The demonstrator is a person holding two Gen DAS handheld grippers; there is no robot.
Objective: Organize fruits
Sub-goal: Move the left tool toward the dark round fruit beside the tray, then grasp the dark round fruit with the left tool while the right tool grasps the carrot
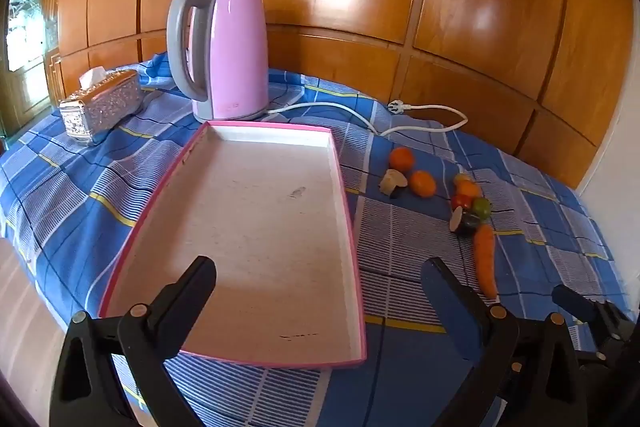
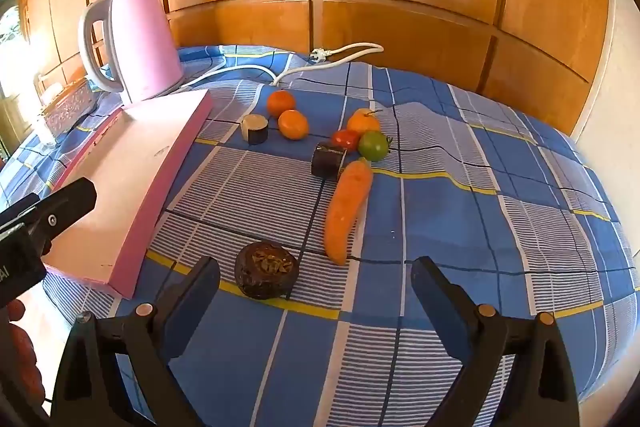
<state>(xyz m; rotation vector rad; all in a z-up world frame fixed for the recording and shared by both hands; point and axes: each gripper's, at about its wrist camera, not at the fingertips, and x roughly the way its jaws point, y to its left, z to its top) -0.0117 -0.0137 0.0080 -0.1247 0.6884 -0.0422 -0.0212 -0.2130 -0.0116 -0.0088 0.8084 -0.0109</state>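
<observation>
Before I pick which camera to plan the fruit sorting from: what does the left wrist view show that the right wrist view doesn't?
Only the left wrist view shows the pink tray's bare inside and the tissue box clearly.

Only the right wrist view shows the dark round item by the tray's near corner.

Both show the pink kettle, its white cord, the two oranges, the carrot, and the small fruit cluster on the blue checked cloth.

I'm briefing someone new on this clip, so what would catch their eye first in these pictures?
Probably the tall pink kettle standing at the back of the blue checked cloth, in front of glossy wood panelling. Next, the shallow pink-rimmed tray, empty, lying just in front of the kettle. Then the bright produce scattered to the tray's right, above all the long carrot and two oranges.
</observation>
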